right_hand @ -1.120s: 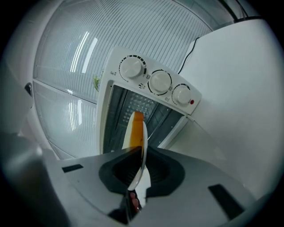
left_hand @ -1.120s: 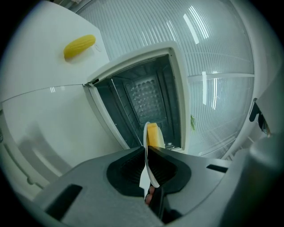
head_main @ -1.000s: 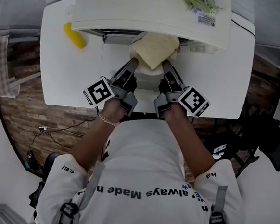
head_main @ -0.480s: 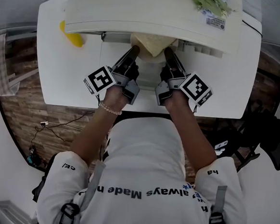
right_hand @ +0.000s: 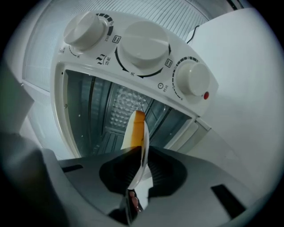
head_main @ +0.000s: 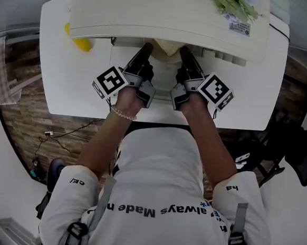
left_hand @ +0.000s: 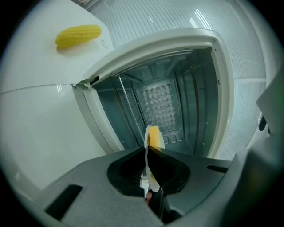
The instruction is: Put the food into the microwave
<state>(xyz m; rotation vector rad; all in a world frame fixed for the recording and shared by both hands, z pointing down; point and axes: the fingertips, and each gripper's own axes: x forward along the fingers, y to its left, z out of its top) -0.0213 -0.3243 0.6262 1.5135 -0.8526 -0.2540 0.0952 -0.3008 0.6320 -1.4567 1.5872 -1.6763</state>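
The microwave point(head_main: 167, 14) top hides most of the food point(head_main: 167, 45) on the plate point(left_hand: 146, 165) our left gripper point(left_hand: 147, 151) and right gripper point(right_hand: 142, 149) each pinch by the rim at its opening, corn point(head_main: 78, 40) by the table's point(head_main: 71, 94) far-left corner.

Open room deep inside the microwave cavity point(left_hand: 177, 93), past the plate point(right_hand: 128, 133) in its mouth. Tight at the right by the knob panel point(right_hand: 142, 46). Corn point(left_hand: 77, 35) well aside on the bench point(head_main: 66, 86).

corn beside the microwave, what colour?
The corn is plain yellow; it shows best in the left gripper view.
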